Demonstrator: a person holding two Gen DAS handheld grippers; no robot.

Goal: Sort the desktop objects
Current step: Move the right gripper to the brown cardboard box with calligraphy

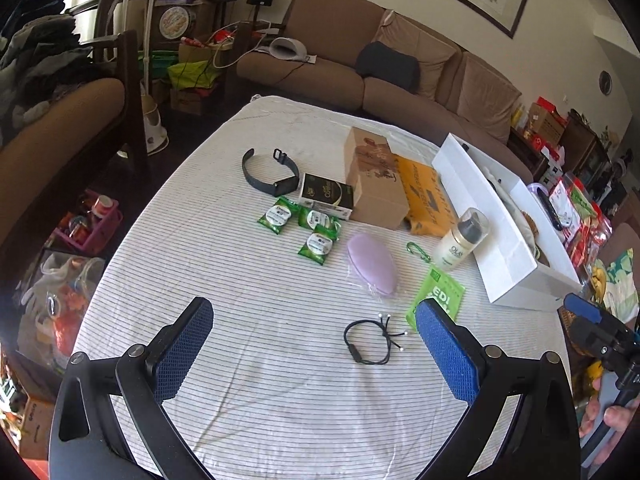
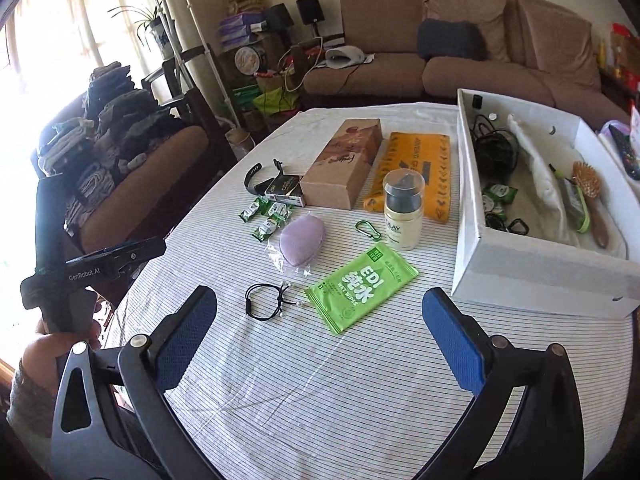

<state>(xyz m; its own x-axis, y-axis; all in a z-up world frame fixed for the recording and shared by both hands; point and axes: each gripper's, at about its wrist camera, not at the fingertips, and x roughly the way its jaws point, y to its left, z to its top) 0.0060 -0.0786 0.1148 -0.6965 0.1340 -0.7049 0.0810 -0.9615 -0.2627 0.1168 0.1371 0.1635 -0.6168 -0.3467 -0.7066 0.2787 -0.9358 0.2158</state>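
Both my grippers are spread wide with nothing in them, left gripper (image 1: 314, 346) and right gripper (image 2: 320, 334) hovering over the near table (image 2: 320, 400). Hair tie (image 2: 266, 300) lies just left of the wipes (image 2: 360, 286), white box (image 2: 532, 272) on the right, bottle (image 2: 403, 210) and sponge (image 2: 302, 238) further back

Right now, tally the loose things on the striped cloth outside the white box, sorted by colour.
Green: 5 – three small packets, wipes pack, carabiner
Black: 3 – watch band, cord bracelet, small dark box
Purple: 1 – sponge
Cream: 1 – bottle
Brown: 1 – carton
Yellow: 1 – pack
Total: 12
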